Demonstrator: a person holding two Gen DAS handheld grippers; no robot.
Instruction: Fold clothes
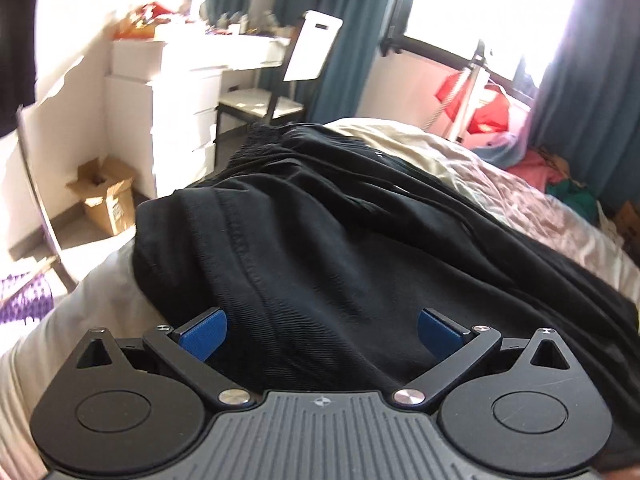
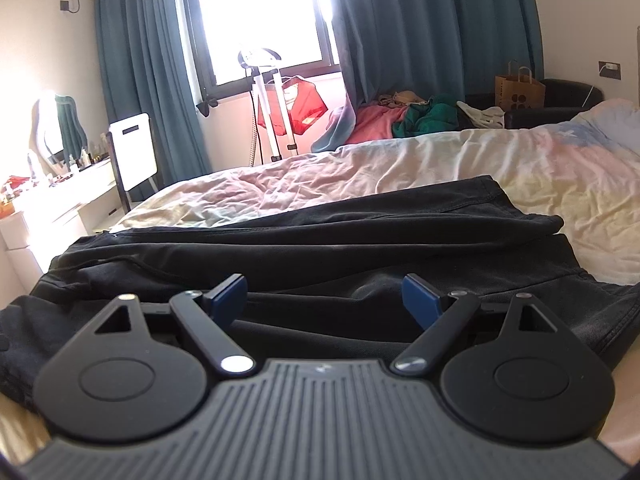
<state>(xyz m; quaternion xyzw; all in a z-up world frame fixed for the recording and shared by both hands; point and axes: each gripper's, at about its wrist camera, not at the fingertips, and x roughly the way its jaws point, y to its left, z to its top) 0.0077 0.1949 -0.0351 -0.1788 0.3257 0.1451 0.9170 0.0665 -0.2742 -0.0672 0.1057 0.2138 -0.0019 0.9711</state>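
Observation:
A black garment (image 1: 328, 220) with a gathered waistband lies folded in layers on the bed, seen in the right wrist view as black cloth (image 2: 320, 240) spread across the sheet. My left gripper (image 1: 322, 334) hovers just above its near end, blue pads wide apart, nothing pinched. My right gripper (image 2: 324, 300) stands open over the garment's near edge, with cloth below its fingers and none gripped.
The bed sheet (image 2: 440, 168) is pale and wrinkled. A white dresser (image 1: 172, 92), a chair (image 1: 280, 92) and a cardboard box (image 1: 104, 196) stand left of the bed. A pile of coloured clothes (image 2: 400, 120) and a stand (image 2: 272, 112) sit by the curtained window.

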